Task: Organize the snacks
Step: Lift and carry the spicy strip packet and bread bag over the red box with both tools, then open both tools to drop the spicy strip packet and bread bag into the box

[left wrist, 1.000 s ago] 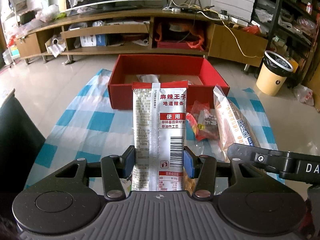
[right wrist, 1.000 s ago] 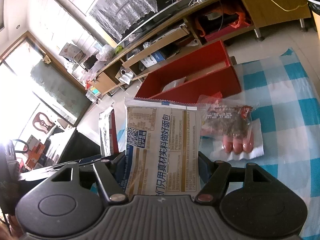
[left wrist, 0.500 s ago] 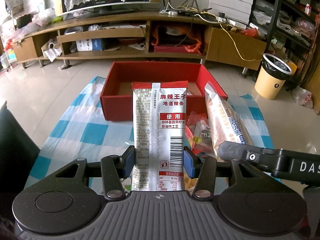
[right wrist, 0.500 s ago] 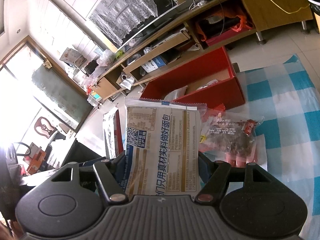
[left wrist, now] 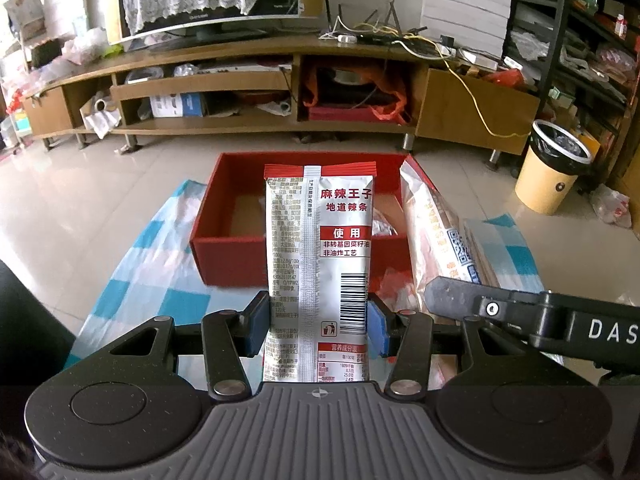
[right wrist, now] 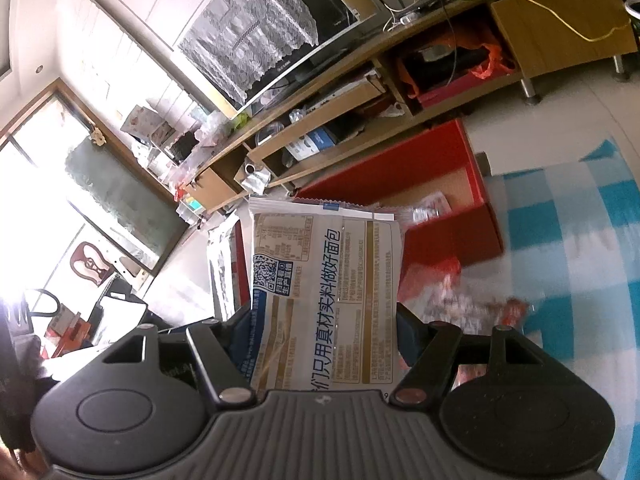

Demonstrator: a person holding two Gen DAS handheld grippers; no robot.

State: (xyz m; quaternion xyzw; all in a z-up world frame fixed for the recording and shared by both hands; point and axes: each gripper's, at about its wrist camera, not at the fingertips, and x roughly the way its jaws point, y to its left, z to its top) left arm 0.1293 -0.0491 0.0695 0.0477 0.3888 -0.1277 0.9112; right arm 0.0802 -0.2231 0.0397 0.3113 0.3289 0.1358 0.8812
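The left gripper [left wrist: 318, 322] holds a silver-and-red spicy-strip packet [left wrist: 320, 264] upright, its blue fingers [left wrist: 256, 326] pressed against the packet's two side edges near the barcode. The packet's red crimped top stands above and beyond the fingertips, in line with the open red box [left wrist: 240, 254] that lies straight ahead of them. The box sits on a blue-and-white checked cloth [left wrist: 160, 276]; its brown cardboard floor shows on the left, and a small clear wrapper lies in its right part.

Just right of the left fingers, the right gripper's black arm crosses the left wrist view, carrying a bread packet [left wrist: 444, 236] whose edge reaches alongside the box's right wall.

In the right wrist view the right gripper [right wrist: 324, 334] is closed on that bread packet [right wrist: 328, 292], a white-and-blue pack with a QR code and gold panels, its fingers [right wrist: 412, 338] clamped on both long edges. The spicy-strip packet [right wrist: 222, 268] shows edge-on just left of the fingers. The red box [right wrist: 452, 236] lies beyond and slightly right of the fingertips. A red-tinted snack bag [right wrist: 452, 300] lies blurred on the checked cloth [right wrist: 580, 248], right of the fingers and in front of the box.
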